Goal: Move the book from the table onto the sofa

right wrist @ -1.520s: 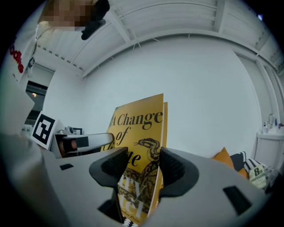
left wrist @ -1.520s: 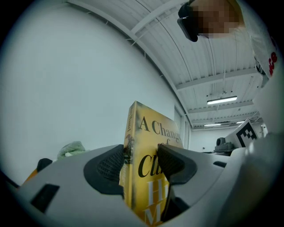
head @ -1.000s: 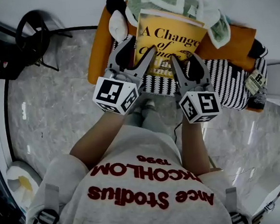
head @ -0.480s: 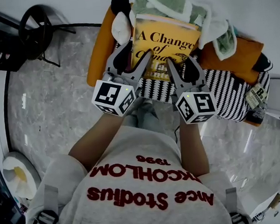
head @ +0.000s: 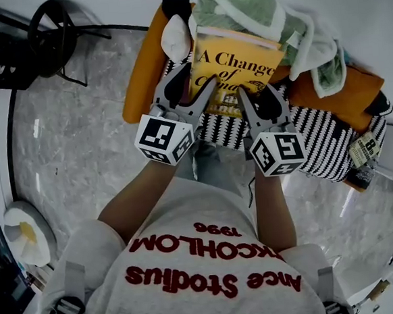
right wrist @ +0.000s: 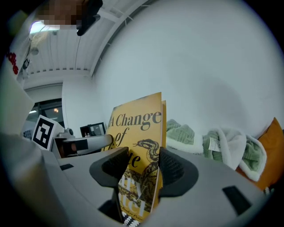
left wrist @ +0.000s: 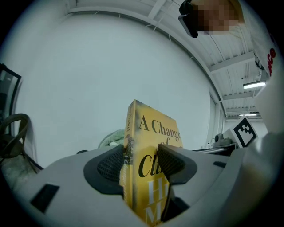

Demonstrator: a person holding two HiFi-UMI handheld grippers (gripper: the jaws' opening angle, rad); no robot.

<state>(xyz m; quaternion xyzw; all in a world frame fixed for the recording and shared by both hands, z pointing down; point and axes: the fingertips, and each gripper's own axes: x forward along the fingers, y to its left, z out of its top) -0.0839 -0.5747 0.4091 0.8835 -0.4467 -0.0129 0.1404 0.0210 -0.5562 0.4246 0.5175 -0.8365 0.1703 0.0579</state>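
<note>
Head view: yellow book at upper centre, over orange sofa, green blanket just behind; left claw pinching its left edge, right claw its right edge.
Left gripper view: book upright at centre, pads pressed on both faces.
Right gripper view: book at centre, clamped between pads; blanket at right.
</note>
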